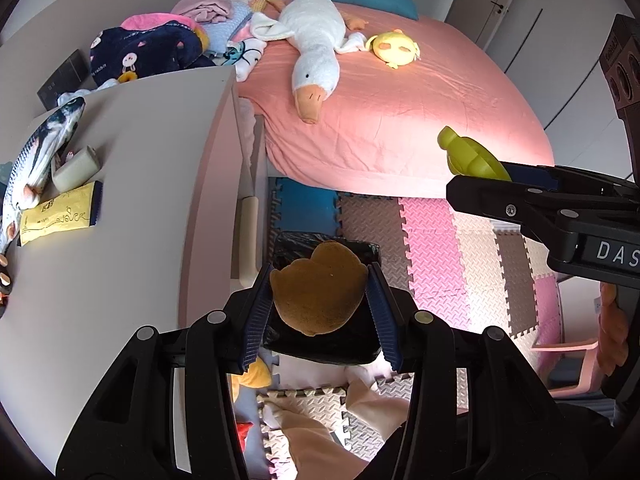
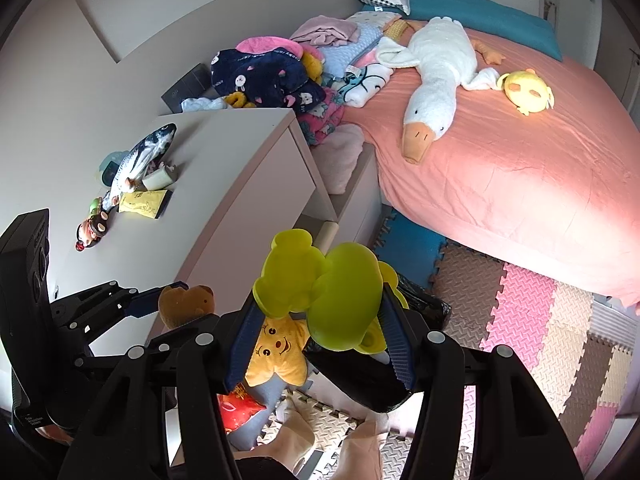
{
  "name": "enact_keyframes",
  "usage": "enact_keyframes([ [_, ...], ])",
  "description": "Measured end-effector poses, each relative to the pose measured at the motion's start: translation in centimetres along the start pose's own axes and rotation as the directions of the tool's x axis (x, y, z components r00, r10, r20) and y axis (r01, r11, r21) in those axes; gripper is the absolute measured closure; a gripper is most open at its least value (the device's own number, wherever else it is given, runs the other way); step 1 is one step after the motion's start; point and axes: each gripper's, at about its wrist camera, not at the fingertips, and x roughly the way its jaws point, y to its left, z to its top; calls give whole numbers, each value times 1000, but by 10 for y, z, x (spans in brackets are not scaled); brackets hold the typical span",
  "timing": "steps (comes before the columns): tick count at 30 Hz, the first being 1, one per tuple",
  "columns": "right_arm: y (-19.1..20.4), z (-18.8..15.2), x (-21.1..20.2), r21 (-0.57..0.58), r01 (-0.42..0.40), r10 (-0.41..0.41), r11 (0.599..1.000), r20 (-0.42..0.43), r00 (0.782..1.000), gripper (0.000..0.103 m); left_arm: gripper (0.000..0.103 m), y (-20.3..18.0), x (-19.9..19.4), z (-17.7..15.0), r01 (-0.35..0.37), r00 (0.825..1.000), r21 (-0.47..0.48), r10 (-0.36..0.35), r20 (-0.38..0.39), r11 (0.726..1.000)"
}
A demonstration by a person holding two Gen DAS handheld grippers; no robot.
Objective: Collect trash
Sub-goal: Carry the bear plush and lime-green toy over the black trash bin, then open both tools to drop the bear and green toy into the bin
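My left gripper (image 1: 320, 312) is shut on a brown bear-shaped piece (image 1: 318, 290) and holds it right above a black-lined trash bin (image 1: 320, 350) on the floor. In the right wrist view this piece (image 2: 184, 304) shows at the left. My right gripper (image 2: 318, 328) is shut on a yellow-green bear-shaped plastic toy (image 2: 320, 292), also over the bin (image 2: 360, 384). In the left wrist view the toy (image 1: 468, 156) and right gripper (image 1: 520, 192) are at the right, higher than the bin.
A white cabinet (image 1: 132, 200) at the left carries a fish toy (image 1: 40, 152), a yellow packet (image 1: 60, 214) and a tape roll (image 1: 76, 166). A pink bed (image 1: 400, 120) with a goose plush (image 1: 316, 48) lies ahead. Foam mats (image 1: 440, 248) cover the floor. A yellow star plush (image 2: 276, 356) lies beside the bin.
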Motion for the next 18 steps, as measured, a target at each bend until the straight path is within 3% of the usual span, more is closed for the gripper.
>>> enact_keyframes([
  [6,-8,1,5,18,14,-14,1000,-21,1000,45,53,-2,9,3,20,1000,7,-20,-22,1000],
  [7,-10,2,5,29,21,-20,999,-23,1000,41,30,-2,12,3,19,999,6,-19,-40,1000],
  [8,-13,3,3,42,35,-35,998,-13,999,30,12,-1,15,4,-3,998,-1,3,-56,1000],
  [9,-14,4,1,50,46,-46,998,2,999,27,6,1,16,5,-35,998,-13,35,-49,999],
  [11,-19,6,-4,56,56,-57,997,19,998,26,6,7,18,5,-59,997,-35,57,-54,998],
  [14,-23,7,-7,68,72,-74,995,32,997,26,6,18,15,4,-23,999,-94,19,-49,995],
  [18,-25,6,-5,80,60,-62,995,25,998,26,6,21,9,4,-32,999,-100,29,-25,994],
])
